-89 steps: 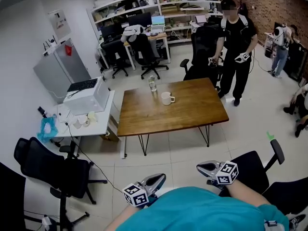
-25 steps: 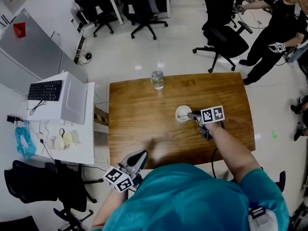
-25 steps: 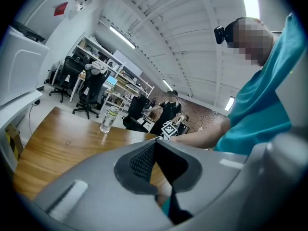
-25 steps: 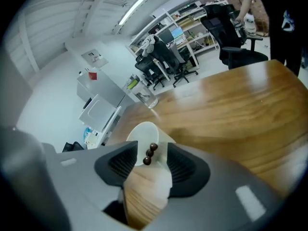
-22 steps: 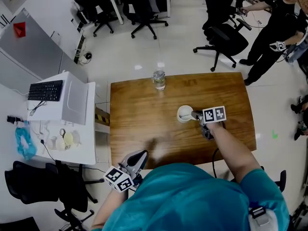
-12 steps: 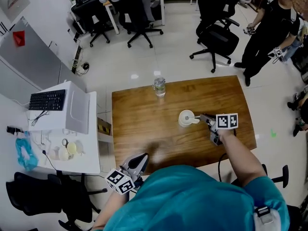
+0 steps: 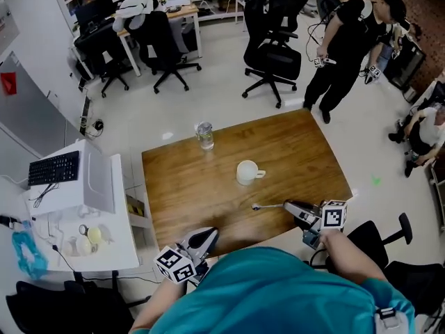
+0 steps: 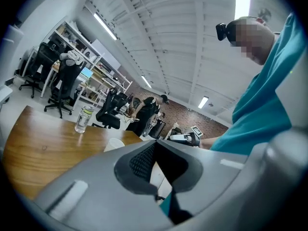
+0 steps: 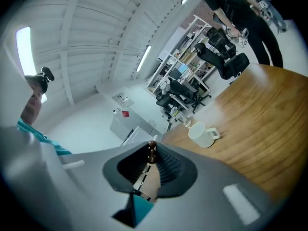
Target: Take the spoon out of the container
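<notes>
R tool [image 7: 288, 206] clenched on spoon [image 7: 268, 205], held clear of mug [image 7: 247, 172], over surface [image 7: 306, 152] near front edge. L tool [image 7: 207, 235] closed, empty. Water bottle [image 7: 204, 135] behind mug; office chairs [image 7: 274, 54] beyond surface.

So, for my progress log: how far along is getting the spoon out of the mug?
Done: the slim grey metal spoon is out of the round white ceramic mug, over the wooden table. In hand: the right claw, just closed, grips its handle. Left: setting it down, probably.
</notes>
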A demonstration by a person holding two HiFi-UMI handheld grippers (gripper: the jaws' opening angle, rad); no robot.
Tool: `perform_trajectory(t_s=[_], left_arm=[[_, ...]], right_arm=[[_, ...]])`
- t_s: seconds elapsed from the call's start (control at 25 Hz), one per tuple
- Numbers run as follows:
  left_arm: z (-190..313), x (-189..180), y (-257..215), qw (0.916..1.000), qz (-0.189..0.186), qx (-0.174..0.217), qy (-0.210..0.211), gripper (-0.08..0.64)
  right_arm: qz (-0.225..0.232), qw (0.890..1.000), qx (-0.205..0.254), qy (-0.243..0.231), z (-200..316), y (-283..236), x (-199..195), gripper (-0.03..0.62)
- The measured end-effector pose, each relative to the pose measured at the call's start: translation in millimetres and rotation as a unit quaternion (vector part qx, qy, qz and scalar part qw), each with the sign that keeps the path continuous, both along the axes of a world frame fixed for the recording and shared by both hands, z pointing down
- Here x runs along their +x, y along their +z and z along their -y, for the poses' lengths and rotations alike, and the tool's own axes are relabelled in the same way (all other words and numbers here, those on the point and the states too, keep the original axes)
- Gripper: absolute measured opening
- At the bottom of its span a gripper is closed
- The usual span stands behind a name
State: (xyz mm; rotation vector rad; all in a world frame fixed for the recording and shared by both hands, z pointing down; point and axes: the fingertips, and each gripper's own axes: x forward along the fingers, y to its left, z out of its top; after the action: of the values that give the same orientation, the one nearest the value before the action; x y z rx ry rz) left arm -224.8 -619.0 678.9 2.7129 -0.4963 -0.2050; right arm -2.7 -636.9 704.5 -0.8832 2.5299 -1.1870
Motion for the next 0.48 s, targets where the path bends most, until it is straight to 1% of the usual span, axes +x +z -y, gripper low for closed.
perform_trajectory(t_s=[0.08, 0.2, 0.32, 0.48], left_arm=[[-28, 17, -13, 0.9998, 0.008, 0.017, 0.008, 0.002], [-89, 52, -27, 0.9992, 0.019, 0.036, 0.001, 0.002], [-154, 92, -33, 0.9984, 0.026, 0.046, -0.021, 0.002], [-239, 143, -49, 0.9963, 0.021, 0.045, -0.07, 0.002]], right_arm=[[0.005, 1.0, 0.018, -0.006, -32, -14, 8, 0.046], [0.006, 0.997, 0.068, -0.025, -92, -36, 37, 0.046], [0.024, 0.997, 0.069, -0.03, -156, -29, 87, 0.046], [0.036, 0.995, 0.077, -0.061, -231, -38, 140, 0.046]])
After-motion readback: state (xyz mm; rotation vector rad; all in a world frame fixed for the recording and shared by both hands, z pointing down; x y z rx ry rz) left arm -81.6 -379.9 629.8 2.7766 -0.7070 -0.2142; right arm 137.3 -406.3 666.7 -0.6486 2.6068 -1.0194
